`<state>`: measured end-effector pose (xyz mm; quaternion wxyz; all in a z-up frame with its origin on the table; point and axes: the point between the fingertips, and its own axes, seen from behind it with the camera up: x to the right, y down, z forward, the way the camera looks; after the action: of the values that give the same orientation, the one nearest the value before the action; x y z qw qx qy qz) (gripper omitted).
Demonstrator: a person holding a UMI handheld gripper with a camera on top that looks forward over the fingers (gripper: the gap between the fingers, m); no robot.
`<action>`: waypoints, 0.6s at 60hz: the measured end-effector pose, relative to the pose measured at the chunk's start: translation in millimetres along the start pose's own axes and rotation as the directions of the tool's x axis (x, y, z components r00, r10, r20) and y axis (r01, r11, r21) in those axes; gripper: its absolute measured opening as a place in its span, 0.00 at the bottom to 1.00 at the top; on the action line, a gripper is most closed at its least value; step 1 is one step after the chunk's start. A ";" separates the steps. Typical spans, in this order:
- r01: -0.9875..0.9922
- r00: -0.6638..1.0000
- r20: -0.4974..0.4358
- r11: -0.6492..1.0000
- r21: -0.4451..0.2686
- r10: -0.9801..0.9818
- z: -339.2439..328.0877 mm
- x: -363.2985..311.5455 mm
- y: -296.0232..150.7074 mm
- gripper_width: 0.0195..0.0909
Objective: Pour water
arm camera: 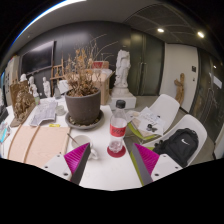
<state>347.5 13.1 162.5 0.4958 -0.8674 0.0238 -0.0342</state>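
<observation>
Gripper (109, 160): it is hovering low over the near part of the white table, and its two fingers are pointing forward toward the bottle.
Jaws: they are standing apart, with bare tabletop and the small red object showing between them; nothing is being pressed.
Pads: the left pad (77, 156) and the right pad (146, 158) are both showing magenta on the inner faces of the fingers.
Bottle (119, 122): it is standing upright on the table just ahead of the fingers, roughly on the line between them; it is wearing a dark cap and a red band around its lower half, the upper part looking clear.
Small red object (116, 151): it is lying flat on the table in front of the bottle, between the fingertips and touching neither; what it is cannot be told.
Plant pot (84, 105): it is sitting to the left of the bottle and a little farther away, dark and round, holding dry brown stems, and resting on a saucer.
Table (105, 180): it is carrying papers to the far left and more papers to the right of the bottle.
Black bag (180, 146): it is lying on a white chair at the right of the table.
White statue (122, 70): it is standing far behind the bottle, near the dark back wall.
</observation>
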 end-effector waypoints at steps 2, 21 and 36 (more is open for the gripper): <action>0.001 1.000 -0.003 1.000 -0.010 -0.001 -15.4 -4.9 3.4 0.93; 0.041 0.998 -0.036 0.999 -0.012 -0.041 -100.4 -37.6 23.6 0.93; 0.053 0.998 -0.040 0.999 0.000 -0.053 -111.1 -37.9 23.0 0.93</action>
<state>300.3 -91.1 197.5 0.4946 -0.8666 0.0109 -0.0648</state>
